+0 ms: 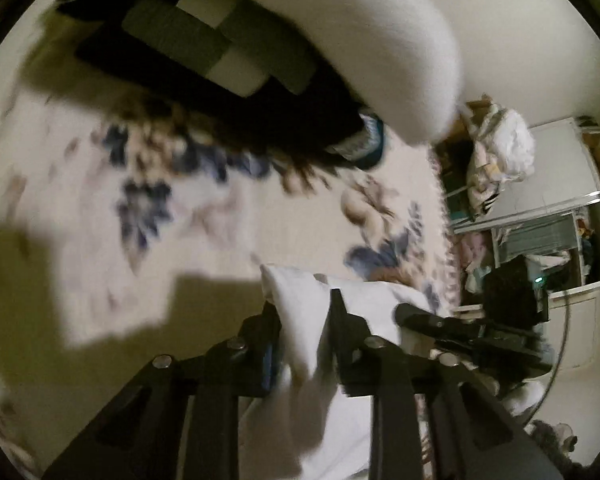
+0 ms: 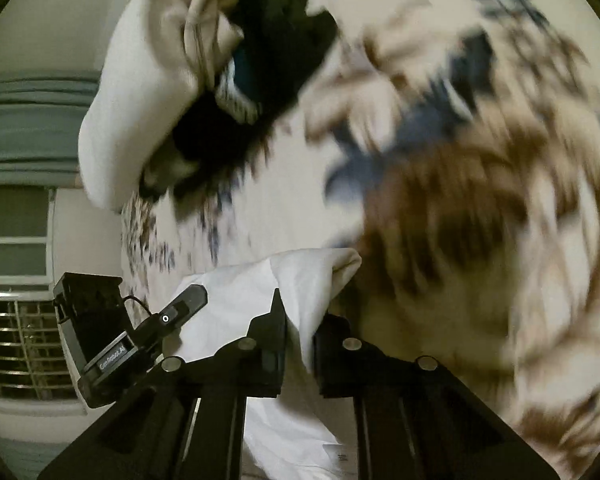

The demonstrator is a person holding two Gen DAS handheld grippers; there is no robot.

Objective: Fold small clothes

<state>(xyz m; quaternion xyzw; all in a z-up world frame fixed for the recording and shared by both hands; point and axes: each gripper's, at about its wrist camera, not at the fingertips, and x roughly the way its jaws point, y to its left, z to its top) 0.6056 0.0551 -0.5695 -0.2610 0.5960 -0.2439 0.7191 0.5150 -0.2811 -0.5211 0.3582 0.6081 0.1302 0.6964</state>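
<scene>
A white garment (image 1: 300,320) is pinched between the black fingers of my left gripper (image 1: 304,312), held above the floral bedsheet (image 1: 160,208). My right gripper (image 2: 304,312) is shut on another part of the same white garment (image 2: 300,280), which hangs down between and below the fingers. The other gripper shows at the right of the left wrist view (image 1: 460,332) and at the left of the right wrist view (image 2: 140,332), close by. Both views are motion-blurred.
A pile of dark and striped clothes (image 1: 204,60) lies beside a white pillow (image 1: 380,32) on the bed; the pile (image 2: 260,60) and pillow (image 2: 132,112) also show in the right wrist view. Shelves and a mirrored closet (image 1: 540,208) stand beyond the bed edge.
</scene>
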